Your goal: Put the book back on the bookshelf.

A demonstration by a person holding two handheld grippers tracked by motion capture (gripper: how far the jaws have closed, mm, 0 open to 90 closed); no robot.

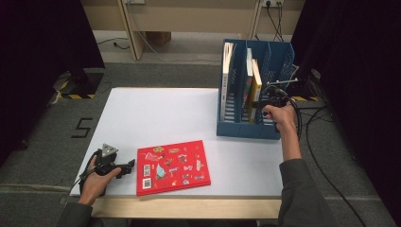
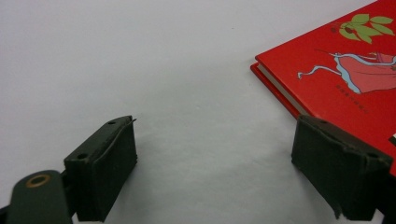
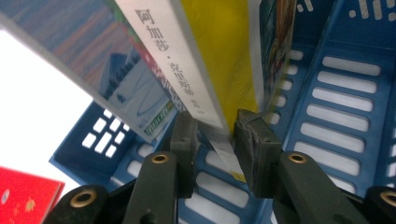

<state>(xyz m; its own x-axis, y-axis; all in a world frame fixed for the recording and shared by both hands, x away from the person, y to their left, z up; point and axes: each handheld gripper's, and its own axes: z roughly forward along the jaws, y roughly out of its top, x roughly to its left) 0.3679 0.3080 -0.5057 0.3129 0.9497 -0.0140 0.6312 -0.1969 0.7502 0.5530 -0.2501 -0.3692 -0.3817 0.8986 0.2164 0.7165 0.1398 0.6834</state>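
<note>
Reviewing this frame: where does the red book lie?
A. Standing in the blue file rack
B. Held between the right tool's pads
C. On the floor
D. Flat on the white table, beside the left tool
D: the red book lies flat on the white table, just beside the open left tool, apart from the blue file rack.

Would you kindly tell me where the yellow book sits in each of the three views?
High view: the yellow book stands upright in the blue file rack, upper right, above the right gripper.
Left gripper view: not in it.
Right gripper view: top centre, its lower end between the jaws.
Shared landmark: the red book, lower centre in the high view, bottom left corner here.
</note>
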